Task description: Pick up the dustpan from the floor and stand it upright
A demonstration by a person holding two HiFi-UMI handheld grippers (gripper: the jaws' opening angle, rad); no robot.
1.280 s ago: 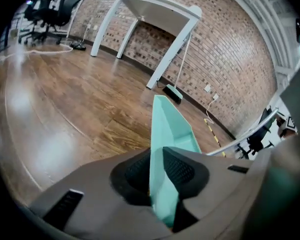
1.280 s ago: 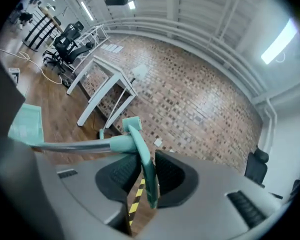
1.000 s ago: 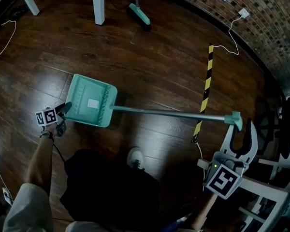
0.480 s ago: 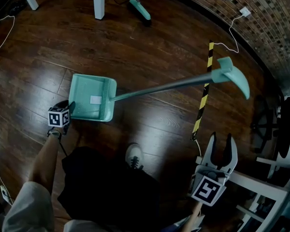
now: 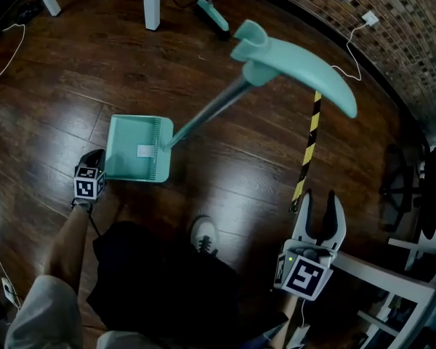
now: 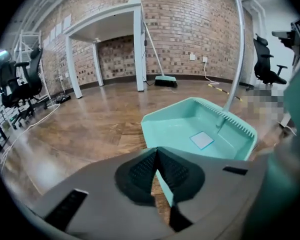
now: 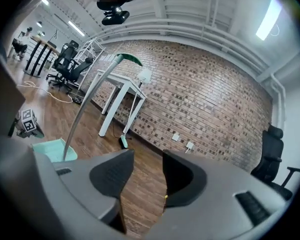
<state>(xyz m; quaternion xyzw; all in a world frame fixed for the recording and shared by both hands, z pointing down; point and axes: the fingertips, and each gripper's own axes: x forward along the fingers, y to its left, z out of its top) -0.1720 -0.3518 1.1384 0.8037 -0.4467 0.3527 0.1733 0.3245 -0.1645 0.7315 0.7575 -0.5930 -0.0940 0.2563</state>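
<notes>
Swinging off the floor (image 5: 225, 173), the dustpan (image 5: 134, 149) handle (image 5: 203, 111) is rising toward upright. Left tool (image 6: 156, 154) is clenching its rim (image 6: 163, 186); right tool (image 5: 320, 203) is hanging released.

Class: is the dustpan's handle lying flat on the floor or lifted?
Lifted: the handle slants up from the pan, its grip well off the floor.

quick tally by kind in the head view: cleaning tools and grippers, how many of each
dustpan: 1
broom: 1
grippers: 2 (left gripper, right gripper)
total: 4
</notes>
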